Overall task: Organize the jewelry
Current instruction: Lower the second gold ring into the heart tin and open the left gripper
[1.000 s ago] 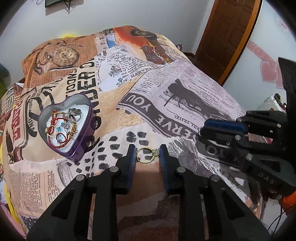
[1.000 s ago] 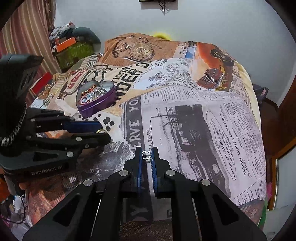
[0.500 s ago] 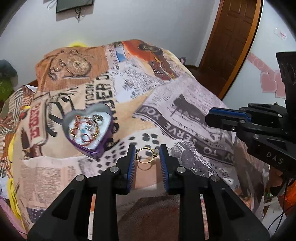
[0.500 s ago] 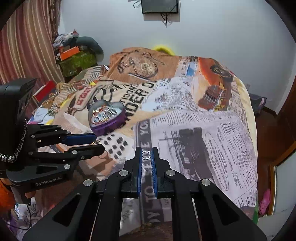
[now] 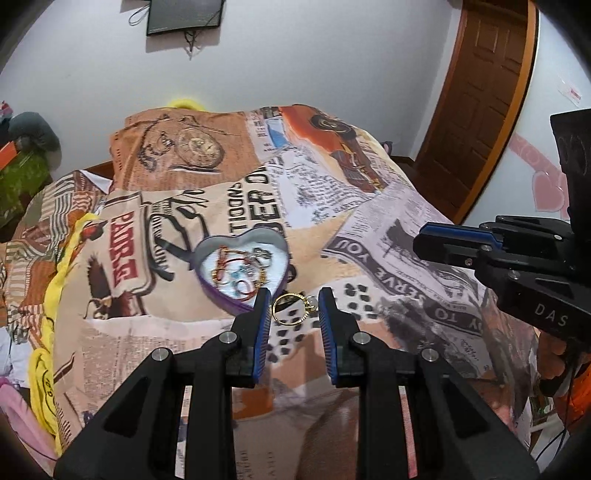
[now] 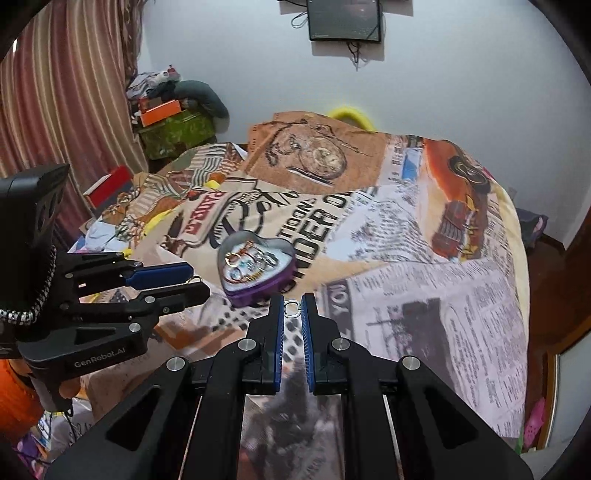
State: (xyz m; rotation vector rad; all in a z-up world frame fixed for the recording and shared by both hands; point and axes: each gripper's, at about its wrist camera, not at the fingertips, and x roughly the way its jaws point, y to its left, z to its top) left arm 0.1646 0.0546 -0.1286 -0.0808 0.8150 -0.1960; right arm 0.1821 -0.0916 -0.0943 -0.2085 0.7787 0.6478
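Observation:
My left gripper is shut on a gold ring and holds it above the bed, just in front of a purple heart-shaped tin that holds several bracelets and rings. My right gripper is shut on a small silver ring, held above the bed just right of the tin. The left gripper also shows in the right wrist view, and the right gripper shows at the right of the left wrist view.
The bed is covered by a newspaper-print blanket. A wooden door stands at the right. A striped curtain and a pile of boxes and clothes are at the left. A dark frame hangs on the wall.
Both grippers have risen from the blanket with their rings and tilted up. The heart tin now sits closer to both sets of fingertips in view.

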